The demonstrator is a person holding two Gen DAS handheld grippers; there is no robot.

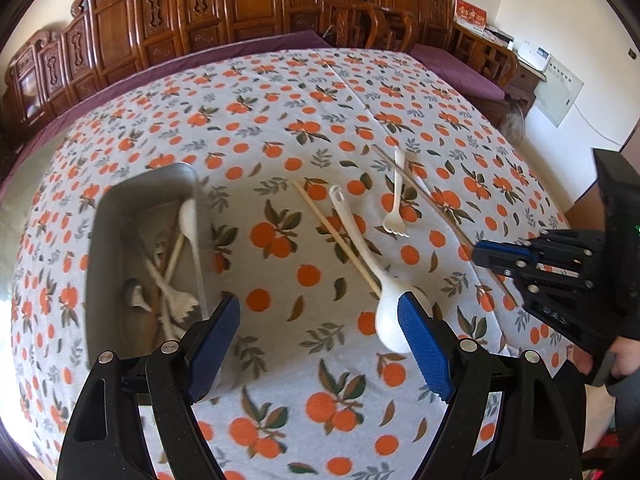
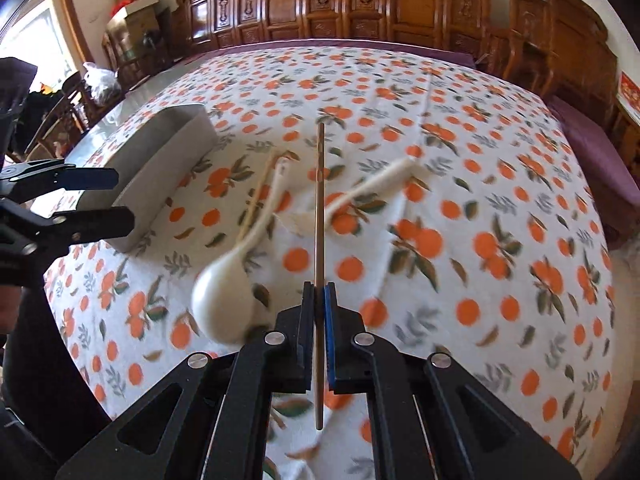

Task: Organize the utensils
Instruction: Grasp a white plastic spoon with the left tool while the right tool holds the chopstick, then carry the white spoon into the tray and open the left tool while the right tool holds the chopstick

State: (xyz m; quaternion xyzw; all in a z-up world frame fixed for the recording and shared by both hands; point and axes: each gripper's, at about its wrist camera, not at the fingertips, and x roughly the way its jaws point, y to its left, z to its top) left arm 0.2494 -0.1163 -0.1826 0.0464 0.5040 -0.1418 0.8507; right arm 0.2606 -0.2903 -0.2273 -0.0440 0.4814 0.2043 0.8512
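Chopstick in right gripper

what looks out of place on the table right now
The white spoon, a chopstick and a white fork lie loose on the cloth, outside the metal tray. The right gripper holds another chopstick.

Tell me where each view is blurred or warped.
Left wrist view: fairly sharp; the tray and its contents smear slightly, fisheye bulges the tablecloth. Right wrist view: spoon and fork smeared by motion, the chopstick in the right gripper stays crisp.
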